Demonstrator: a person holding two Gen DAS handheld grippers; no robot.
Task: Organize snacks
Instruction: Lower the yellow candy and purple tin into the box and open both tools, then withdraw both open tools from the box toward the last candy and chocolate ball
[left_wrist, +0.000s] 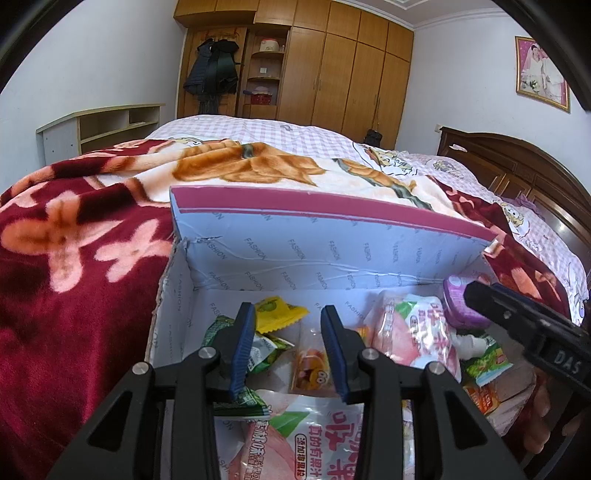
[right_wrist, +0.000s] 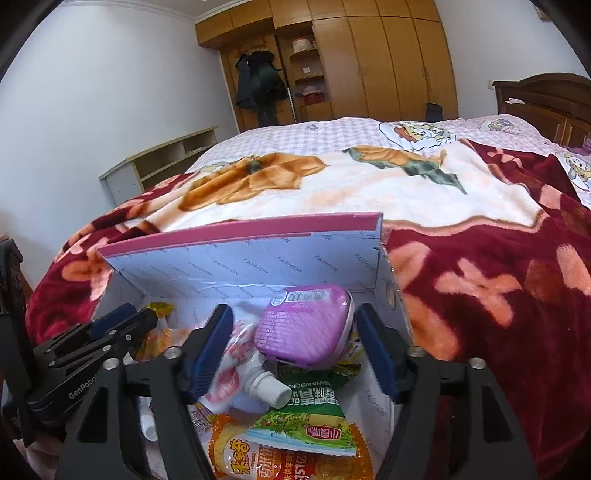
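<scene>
Broadly, a bed under a red floral blanket (right_wrist: 498, 295) carried an open cardboard box (left_wrist: 295, 254), lid flap raised at the far side, with the snacks heaped inside. Contents, by size: pink peach-juice pouches (left_wrist: 413, 332), one with a white screw cap (right_wrist: 271, 393); an orange cracker pack (right_wrist: 280, 461); a green-and-white packet (right_wrist: 314, 400); a purple lidded case (right_wrist: 306, 325) against the box's right wall; a yellow sachet (left_wrist: 279, 314). Both tools hung over the box with fingers parted and nothing held: left gripper (left_wrist: 288, 350) above small packets, right gripper (right_wrist: 293, 350) flanking the purple case without touching it.
</scene>
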